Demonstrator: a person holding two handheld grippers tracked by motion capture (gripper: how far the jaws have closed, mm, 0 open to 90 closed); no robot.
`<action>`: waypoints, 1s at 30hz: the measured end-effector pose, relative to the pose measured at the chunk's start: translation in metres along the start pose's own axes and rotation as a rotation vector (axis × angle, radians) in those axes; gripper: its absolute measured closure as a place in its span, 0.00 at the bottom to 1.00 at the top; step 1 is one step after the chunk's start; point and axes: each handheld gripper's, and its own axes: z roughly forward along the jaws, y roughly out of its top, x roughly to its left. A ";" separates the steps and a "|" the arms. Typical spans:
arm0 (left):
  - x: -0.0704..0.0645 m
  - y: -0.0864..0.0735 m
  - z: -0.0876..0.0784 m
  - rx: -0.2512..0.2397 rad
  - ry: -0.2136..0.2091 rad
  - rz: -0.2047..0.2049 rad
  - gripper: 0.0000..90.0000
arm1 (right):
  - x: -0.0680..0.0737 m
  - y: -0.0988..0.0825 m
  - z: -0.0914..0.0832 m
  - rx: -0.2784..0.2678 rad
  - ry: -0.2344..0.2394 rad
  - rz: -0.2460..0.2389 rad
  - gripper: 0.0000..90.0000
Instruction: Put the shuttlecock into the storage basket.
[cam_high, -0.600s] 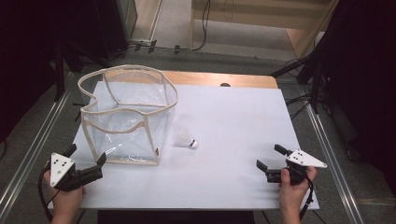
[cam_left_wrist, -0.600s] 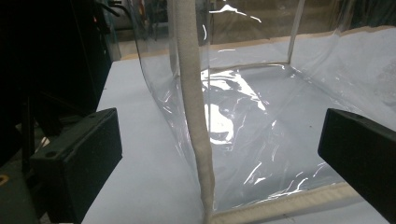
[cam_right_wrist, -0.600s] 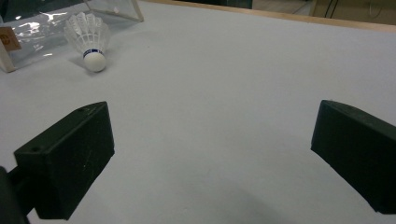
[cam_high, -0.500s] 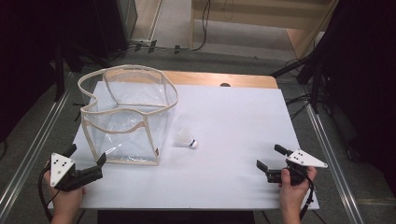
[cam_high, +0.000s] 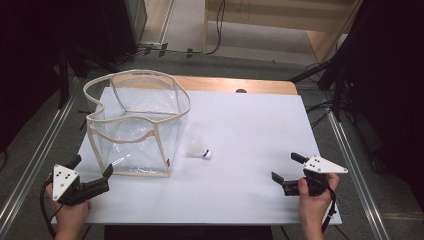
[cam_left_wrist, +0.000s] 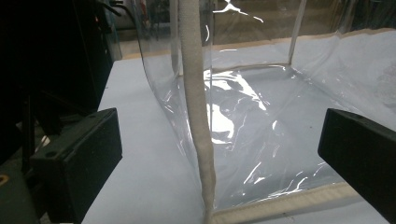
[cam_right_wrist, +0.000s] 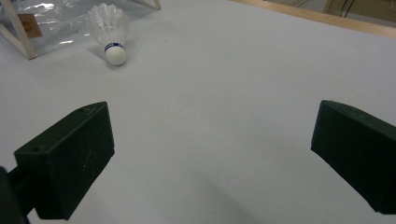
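On the white table (cam_high: 250, 130), a white feathered shuttlecock (cam_high: 199, 148) with a rounded cork tip and a blue band lies on its side, just beside the right-hand wall of a clear plastic box-shaped bag (cam_high: 135, 125) trimmed with beige fabric edging. At the near left corner, the left gripper (cam_high: 90, 169) rests low in the person's left hand (cam_high: 70, 217), its black jaws spread wide and pointing at the bag's near corner (its own view shows the beige corner seam (cam_left_wrist: 198, 116) standing upright between the jaws, touched by neither). Near the right edge, the right gripper (cam_high: 287, 167) sits in the person's right hand (cam_high: 312, 205), jaws wide apart with bare tabletop between them. From its own view the shuttlecock (cam_right_wrist: 111, 29) lies well ahead, off to the upper left, cork tip toward the camera.
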 end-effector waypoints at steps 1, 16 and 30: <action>0.000 0.000 0.000 0.000 0.000 0.001 0.00 | 0.001 0.003 0.000 0.000 0.004 -0.006 0.00; -0.001 0.000 0.001 0.002 0.000 0.013 0.00 | 0.012 0.035 0.020 0.051 0.058 -0.081 0.06; -0.002 0.000 0.001 0.002 -0.004 0.011 0.00 | 0.027 0.065 0.051 0.115 0.127 -0.158 0.06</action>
